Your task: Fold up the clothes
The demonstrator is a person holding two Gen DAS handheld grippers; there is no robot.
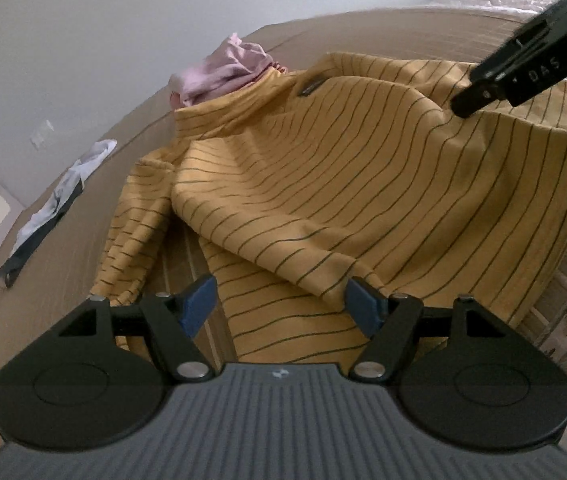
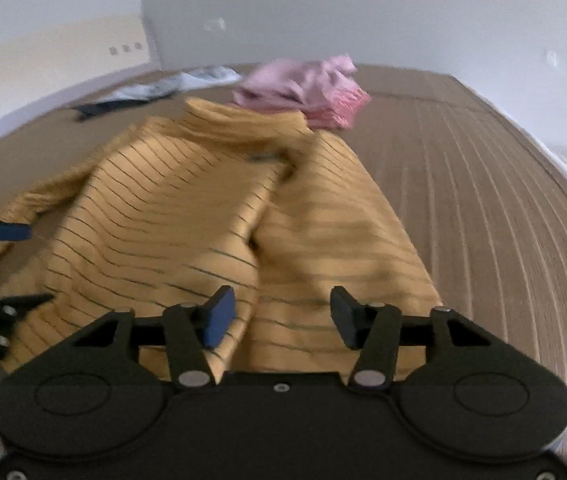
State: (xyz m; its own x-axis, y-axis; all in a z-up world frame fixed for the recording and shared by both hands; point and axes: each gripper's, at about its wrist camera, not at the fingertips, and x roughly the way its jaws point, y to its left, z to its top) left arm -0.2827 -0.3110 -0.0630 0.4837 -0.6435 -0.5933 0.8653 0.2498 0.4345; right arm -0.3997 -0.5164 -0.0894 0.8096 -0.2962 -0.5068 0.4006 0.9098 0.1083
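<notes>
Two tongs, both with jaws apart and gripping nothing: left tongs (image 1: 281, 306) and right tongs (image 2: 281, 316) each hover low over the near hem of a yellow striped sweater (image 1: 323, 200), which lies rumpled and partly folded over itself on a brown bed (image 2: 463, 184). Pink garment (image 1: 223, 72) sits at the far end, partly hidden behind the sweater's collar. White and dark cloth (image 1: 55, 196) lies far left. Right wrist view is motion-blurred; stripes smear.
</notes>
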